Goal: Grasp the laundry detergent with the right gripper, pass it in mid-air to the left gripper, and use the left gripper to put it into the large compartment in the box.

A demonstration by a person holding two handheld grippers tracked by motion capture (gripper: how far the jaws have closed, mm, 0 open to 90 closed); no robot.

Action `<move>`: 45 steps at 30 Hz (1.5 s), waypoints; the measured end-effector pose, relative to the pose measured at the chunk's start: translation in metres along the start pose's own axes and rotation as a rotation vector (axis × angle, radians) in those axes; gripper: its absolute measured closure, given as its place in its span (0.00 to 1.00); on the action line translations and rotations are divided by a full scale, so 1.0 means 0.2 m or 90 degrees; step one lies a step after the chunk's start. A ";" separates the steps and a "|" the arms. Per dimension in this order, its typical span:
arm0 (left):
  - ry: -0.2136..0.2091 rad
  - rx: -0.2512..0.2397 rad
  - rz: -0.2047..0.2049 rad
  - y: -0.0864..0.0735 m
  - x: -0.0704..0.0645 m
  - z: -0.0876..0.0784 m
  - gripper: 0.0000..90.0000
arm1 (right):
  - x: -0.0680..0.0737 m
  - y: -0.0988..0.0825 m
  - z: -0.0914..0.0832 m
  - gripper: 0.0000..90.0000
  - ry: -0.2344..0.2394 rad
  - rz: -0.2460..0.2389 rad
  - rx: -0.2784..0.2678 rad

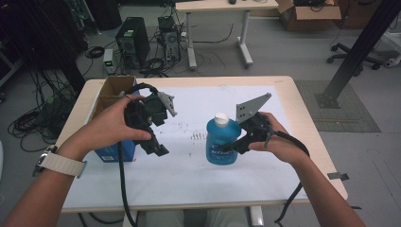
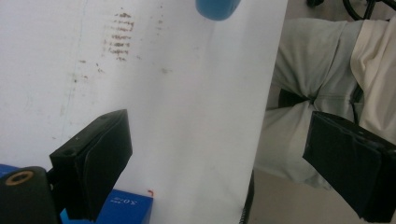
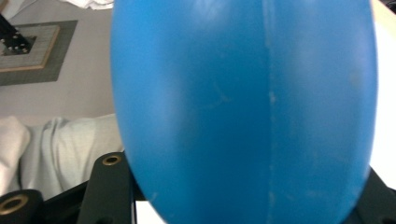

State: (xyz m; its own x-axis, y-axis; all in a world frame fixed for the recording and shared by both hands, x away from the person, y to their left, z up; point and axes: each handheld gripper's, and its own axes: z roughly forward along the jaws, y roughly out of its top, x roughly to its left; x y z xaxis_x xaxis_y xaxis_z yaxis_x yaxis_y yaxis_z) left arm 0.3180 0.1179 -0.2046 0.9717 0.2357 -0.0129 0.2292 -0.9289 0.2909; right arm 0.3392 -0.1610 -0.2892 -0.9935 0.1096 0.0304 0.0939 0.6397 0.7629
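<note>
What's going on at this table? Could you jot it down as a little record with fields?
Setting: white-topped table, person seated at it with tongs in each hand
Right tongs: shut on the blue bottle, gripping its side
Blue bottle: upright, white cap on top
Left tongs: open, nothing between the jaws, over the bare tabletop
Blue box: at the table's left, beside the left hand
Cardboard box: open, at the far left corner
Tabletop marks: brownish smudges near the middle

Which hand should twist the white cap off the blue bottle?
Probably the left. The left gripper is open and holds nothing, beside the bottle. The right gripper is shut on the bottle's body, so it can steady it while the left reaches the cap.
</note>
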 end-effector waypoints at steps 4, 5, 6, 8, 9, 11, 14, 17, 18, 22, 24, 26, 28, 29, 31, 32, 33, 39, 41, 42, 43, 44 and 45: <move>0.003 0.005 0.004 0.02 -0.01 -0.01 0.09 | 0.02 0.04 0.00 0.48 0.013 -0.003 0.005; 0.004 0.006 0.005 0.03 -0.01 -0.02 0.09 | 0.03 0.04 0.00 0.48 0.016 -0.006 0.006; 0.004 0.007 0.007 0.03 -0.01 -0.02 0.09 | 0.03 0.05 0.00 0.48 0.019 -0.009 0.007; 0.005 0.007 0.011 0.05 -0.02 -0.03 0.09 | 0.04 0.07 0.00 0.48 0.023 -0.016 0.008; 0.006 0.007 0.013 0.06 -0.02 -0.04 0.09 | 0.05 0.08 0.01 0.48 0.025 -0.018 0.009; 0.008 0.006 0.016 0.07 -0.03 -0.05 0.09 | 0.06 0.10 0.01 0.48 0.029 -0.023 0.012; 0.007 0.006 0.025 0.10 -0.04 -0.06 0.09 | 0.07 0.13 0.02 0.48 0.035 -0.029 0.016; 0.004 0.009 0.035 0.12 -0.05 -0.07 0.08 | 0.08 0.15 0.04 0.48 0.039 -0.032 0.014; 0.003 0.012 0.038 0.13 -0.05 -0.07 0.08 | 0.08 0.15 0.04 0.48 0.040 -0.033 0.015; -0.003 0.017 0.046 0.16 -0.06 -0.07 0.08 | 0.08 0.17 0.06 0.48 0.044 -0.039 0.020; -0.004 0.016 0.049 0.16 -0.06 -0.07 0.08 | 0.09 0.18 0.06 0.48 0.050 -0.040 0.020; -0.010 0.014 0.050 0.18 -0.07 -0.07 0.08 | 0.09 0.19 0.07 0.48 0.051 -0.042 0.021; -0.010 0.013 0.052 0.19 -0.07 -0.07 0.08 | 0.09 0.20 0.08 0.48 0.052 -0.045 0.022; -0.012 0.018 0.057 0.20 -0.07 -0.07 0.08 | 0.09 0.21 0.08 0.48 0.054 -0.045 0.024; -0.012 0.018 0.060 0.21 -0.07 -0.06 0.08 | 0.09 0.22 0.09 0.48 0.056 -0.046 0.023; -0.015 0.019 0.061 0.22 -0.08 -0.06 0.08 | 0.10 0.23 0.10 0.48 0.059 -0.049 0.023; -0.015 0.019 0.061 0.22 -0.08 -0.06 0.08 | 0.10 0.23 0.10 0.48 0.061 -0.049 0.025; -0.018 0.017 0.070 0.24 -0.10 -0.06 0.08 | 0.11 0.25 0.14 0.48 0.069 -0.053 0.033; -0.018 0.020 0.073 0.25 -0.10 -0.06 0.08 | 0.11 0.26 0.15 0.48 0.072 -0.055 0.034; -0.018 0.020 0.073 0.25 -0.10 -0.06 0.08 | 0.11 0.26 0.15 0.48 0.072 -0.055 0.034; -0.018 0.021 0.073 0.25 -0.10 -0.06 0.08 | 0.11 0.27 0.16 0.48 0.072 -0.055 0.037; -0.018 0.021 0.075 0.25 -0.10 -0.06 0.08 | 0.11 0.27 0.16 0.48 0.072 -0.056 0.038; -0.017 0.020 0.075 0.25 -0.10 -0.05 0.08 | 0.11 0.27 0.17 0.48 0.072 -0.055 0.039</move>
State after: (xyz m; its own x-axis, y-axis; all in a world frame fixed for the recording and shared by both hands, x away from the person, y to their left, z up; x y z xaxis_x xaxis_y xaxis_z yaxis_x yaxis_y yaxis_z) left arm 0.3092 0.0696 -0.1793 0.9931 0.1172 -0.0062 0.1147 -0.9583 0.2616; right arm 0.3239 -0.0983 -0.2680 -0.9986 -0.0322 0.0408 0.0075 0.6883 0.7254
